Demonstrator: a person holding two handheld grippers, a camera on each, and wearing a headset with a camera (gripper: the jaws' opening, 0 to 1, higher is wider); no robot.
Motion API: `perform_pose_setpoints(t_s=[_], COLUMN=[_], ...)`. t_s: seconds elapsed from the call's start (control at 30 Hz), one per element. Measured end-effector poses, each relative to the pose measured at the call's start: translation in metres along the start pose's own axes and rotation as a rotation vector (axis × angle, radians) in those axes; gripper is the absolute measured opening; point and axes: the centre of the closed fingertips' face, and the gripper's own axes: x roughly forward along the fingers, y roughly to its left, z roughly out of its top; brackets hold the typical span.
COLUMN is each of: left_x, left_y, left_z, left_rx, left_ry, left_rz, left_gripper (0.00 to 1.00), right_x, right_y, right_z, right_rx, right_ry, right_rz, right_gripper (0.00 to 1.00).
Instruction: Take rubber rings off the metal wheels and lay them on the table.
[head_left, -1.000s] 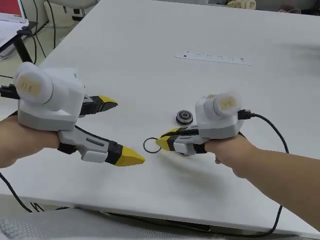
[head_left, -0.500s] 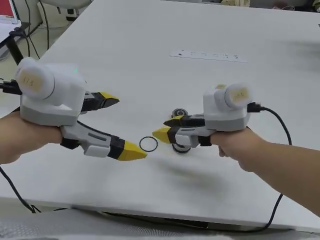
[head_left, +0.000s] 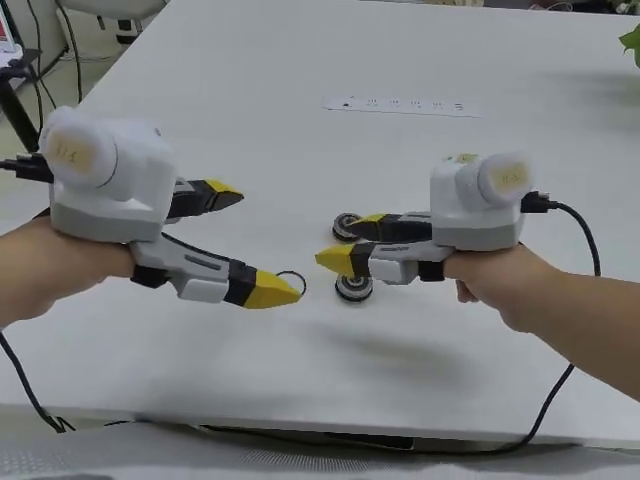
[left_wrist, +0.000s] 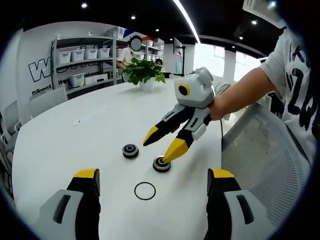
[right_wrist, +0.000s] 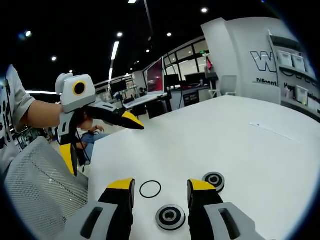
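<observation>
Resting on table (head_left: 300, 130): two wheels (right_wrist: 170, 217), one ring (right_wrist: 150, 189).

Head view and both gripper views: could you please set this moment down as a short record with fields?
rubber ring: loose, flat on the table, ahead of the left gripper's jaws
near wheel: flat on the table, between the right gripper's jaws in its own view
far wheel: flat on the table, apart from the near wheel
left gripper: open, holding nothing
right gripper: open, holding nothing
</observation>
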Motion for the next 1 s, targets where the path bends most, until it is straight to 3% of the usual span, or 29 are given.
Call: perform_pose_setpoints(t_s=[0.5,1.0], left_x=[0.021,0.046], left_y=[-0.001,-0.003], left_z=[0.008,-0.001], left_rx=[0.011,0.027], left_ry=[0.002,0.041], left_rz=[-0.022,-0.043], left_gripper=[0.79,0.68], right_x=[-0.021,-0.026], right_y=[-0.013,-0.015], right_z=[-0.012,-0.038], right_rx=[-0.019,-0.05], right_ry=[0.024,0.094], right_rz=[-0.033,-0.025], right_gripper=[0.45,0.43])
